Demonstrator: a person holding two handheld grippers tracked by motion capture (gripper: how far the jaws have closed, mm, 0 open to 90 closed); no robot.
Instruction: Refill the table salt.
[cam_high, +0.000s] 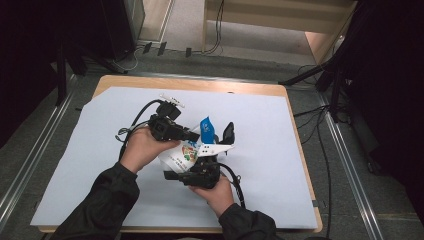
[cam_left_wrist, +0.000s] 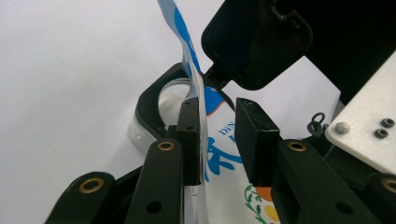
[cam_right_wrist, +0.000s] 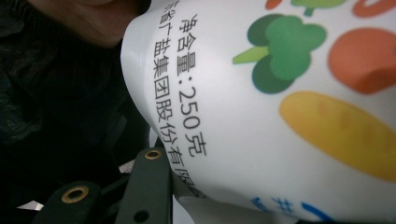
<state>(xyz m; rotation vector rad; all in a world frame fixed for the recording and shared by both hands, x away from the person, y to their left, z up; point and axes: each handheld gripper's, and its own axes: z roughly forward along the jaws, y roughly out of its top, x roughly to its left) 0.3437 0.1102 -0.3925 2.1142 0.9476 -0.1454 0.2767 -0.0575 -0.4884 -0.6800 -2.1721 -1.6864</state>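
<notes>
A white pouch (cam_high: 181, 154) with vegetable pictures and a blue top is held up over the table's middle. My right gripper (cam_high: 212, 141) comes in from below and is shut on its body. In the right gripper view the pouch (cam_right_wrist: 280, 93) presses against the one finger (cam_right_wrist: 147, 182) that shows. My left gripper (cam_high: 195, 136) reaches in from the left at the pouch's top. In the left gripper view the thin top edge (cam_left_wrist: 201, 121) lies against the left pad (cam_left_wrist: 189, 140). The other pad stands clear of it, so the left gripper (cam_left_wrist: 217, 128) is open. The right gripper (cam_left_wrist: 205, 74) clasps the pouch just beyond.
A large pale sheet (cam_high: 100, 150) covers the wooden table (cam_high: 200, 85). Cables trail from both grippers. Black stands and cables lie on the floor behind and to the right of the table. A dark sleeve (cam_right_wrist: 46, 93) is close at the left in the right gripper view.
</notes>
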